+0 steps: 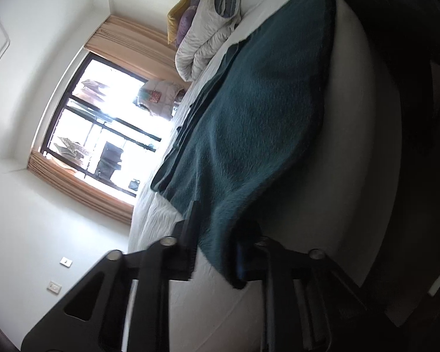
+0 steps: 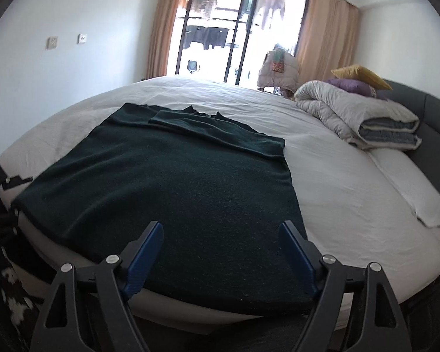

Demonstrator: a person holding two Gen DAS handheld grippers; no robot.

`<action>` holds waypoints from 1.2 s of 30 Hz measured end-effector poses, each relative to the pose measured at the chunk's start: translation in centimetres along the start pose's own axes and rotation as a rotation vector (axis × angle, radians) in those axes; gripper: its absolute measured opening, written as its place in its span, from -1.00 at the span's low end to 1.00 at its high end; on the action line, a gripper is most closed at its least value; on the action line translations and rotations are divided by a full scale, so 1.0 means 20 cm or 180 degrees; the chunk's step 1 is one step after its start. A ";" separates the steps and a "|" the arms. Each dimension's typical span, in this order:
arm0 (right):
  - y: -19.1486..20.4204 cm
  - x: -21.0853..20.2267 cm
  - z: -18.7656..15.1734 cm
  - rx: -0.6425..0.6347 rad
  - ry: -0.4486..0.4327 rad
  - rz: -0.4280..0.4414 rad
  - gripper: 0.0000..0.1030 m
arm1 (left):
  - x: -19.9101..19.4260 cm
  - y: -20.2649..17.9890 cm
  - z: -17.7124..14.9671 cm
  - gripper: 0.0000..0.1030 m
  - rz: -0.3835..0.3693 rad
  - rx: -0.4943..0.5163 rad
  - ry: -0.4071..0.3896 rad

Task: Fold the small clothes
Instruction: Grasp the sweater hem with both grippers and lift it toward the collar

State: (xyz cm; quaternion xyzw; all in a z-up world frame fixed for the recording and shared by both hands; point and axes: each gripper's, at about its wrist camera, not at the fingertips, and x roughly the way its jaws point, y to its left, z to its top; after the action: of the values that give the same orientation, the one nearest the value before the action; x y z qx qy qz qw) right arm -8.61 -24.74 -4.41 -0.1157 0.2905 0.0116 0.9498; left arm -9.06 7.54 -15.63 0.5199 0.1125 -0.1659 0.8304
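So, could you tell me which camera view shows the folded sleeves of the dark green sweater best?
The right wrist view: the dark green sweater lies flat and whole, sleeves folded across its far end. The left wrist view shows it rolled sideways and close, with the sleeves only edge-on.

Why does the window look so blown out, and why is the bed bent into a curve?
Right wrist view: daylight overexposes the window, and the fisheye lens bows the bed into an arc, while the dark green sweater stays fairly sharp. Left wrist view: the picture is rolled sideways, the window glares white, and the left gripper sits in deep shadow, slightly blurred.
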 end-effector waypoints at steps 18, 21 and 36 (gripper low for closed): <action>0.17 0.17 -0.35 -0.1681 0.0347 -0.0340 0.26 | -0.07 0.50 0.20 -0.95 -0.0427 -0.1353 -0.0150; 0.19 0.24 -0.36 -0.1798 0.0330 -0.0389 0.21 | -0.12 0.54 0.23 -0.95 -0.0407 -0.1394 -0.0200; -0.01 0.39 -0.35 -0.2042 0.0515 -0.0918 -0.52 | -0.20 0.58 0.19 -0.95 -0.0529 -0.1605 -0.0104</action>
State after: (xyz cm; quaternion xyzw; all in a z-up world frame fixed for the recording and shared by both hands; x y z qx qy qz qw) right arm -5.92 -26.97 -14.40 -0.4482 0.3270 -0.0411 0.8310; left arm -8.17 9.47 -2.95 0.2827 0.1791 -0.2087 0.9189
